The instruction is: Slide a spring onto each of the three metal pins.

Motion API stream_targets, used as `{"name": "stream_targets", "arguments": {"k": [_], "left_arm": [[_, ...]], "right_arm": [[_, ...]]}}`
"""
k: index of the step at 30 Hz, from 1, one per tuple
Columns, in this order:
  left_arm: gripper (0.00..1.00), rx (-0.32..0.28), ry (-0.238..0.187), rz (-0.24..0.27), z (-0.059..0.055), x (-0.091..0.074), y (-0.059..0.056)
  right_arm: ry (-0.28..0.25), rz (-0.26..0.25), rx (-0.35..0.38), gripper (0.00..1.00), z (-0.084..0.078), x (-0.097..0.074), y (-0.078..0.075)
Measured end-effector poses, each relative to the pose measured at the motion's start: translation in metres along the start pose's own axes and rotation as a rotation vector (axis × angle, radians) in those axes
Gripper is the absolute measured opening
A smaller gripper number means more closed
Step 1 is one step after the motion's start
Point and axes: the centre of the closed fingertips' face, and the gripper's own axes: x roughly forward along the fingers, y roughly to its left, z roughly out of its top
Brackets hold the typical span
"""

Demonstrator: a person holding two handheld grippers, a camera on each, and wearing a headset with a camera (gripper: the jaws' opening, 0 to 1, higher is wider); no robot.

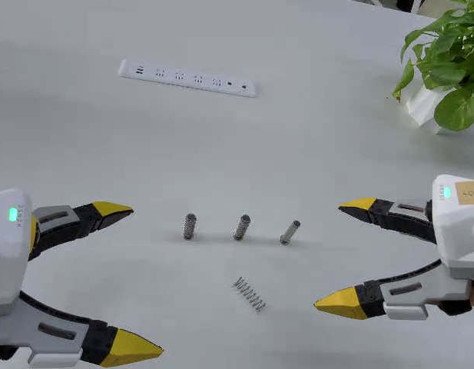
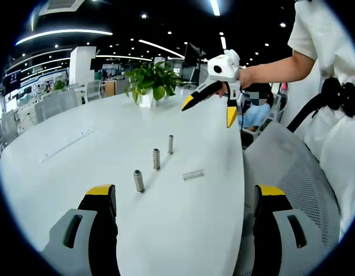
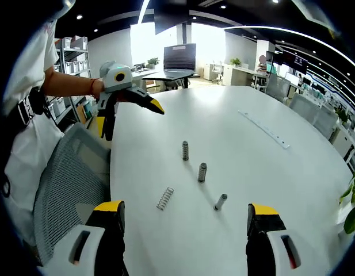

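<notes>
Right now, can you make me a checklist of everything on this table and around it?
Surface: white table.
Job's things: three pins in a row; left pin and middle pin wear springs, right pin is bare; loose spring lies flat in front of them.
Clutter: power strip, potted plant at the far corner.
Grippers: left tool and right tool both open, empty, either side of the pins.
Cables: nothing seen.
Surroundings: open office, mesh chair beside the table.

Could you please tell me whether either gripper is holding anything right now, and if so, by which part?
Nothing is held. The left gripper and the right gripper are both open, and the loose spring lies untouched on the table.
</notes>
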Motion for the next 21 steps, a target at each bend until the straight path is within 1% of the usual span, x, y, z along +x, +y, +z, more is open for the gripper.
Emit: {"name": "stream_targets", "arguments": {"k": [2, 4, 7, 8, 12, 15, 18, 21], "left_arm": [[0.99, 0.007, 0.009, -0.002, 0.001, 0.0, -0.001], [0.99, 0.012, 0.017, -0.008, 0.001, 0.001, -0.002], [0.99, 0.023, 0.031, -0.016, 0.002, 0.002, -0.005], [0.99, 0.025, 0.035, -0.019, 0.003, 0.002, -0.005], [0.99, 0.038, 0.052, -0.027, 0.004, 0.004, -0.007], [0.99, 0.049, 0.065, -0.028, 0.005, 0.003, -0.009], [0.99, 0.061, 0.082, -0.036, 0.005, 0.004, -0.011], [0.98, 0.095, 0.112, -0.055, 0.006, 0.006, -0.016]], "right_arm": [[-0.02, -0.006, 0.013, 0.91, -0.004, -0.004, 0.003], [-0.053, -0.016, 0.029, 0.93, -0.006, -0.008, 0.005], [-0.082, -0.036, 0.052, 0.97, -0.011, -0.013, 0.005], [-0.087, -0.039, 0.06, 0.98, -0.015, -0.014, 0.006], [-0.102, -0.048, 0.087, 0.99, -0.026, -0.019, 0.008], [-0.116, -0.065, 0.107, 0.99, -0.032, -0.024, 0.007], [-0.133, -0.081, 0.115, 0.99, -0.033, -0.027, 0.007], [-0.153, -0.091, 0.128, 0.99, -0.034, -0.03, 0.009]]}}
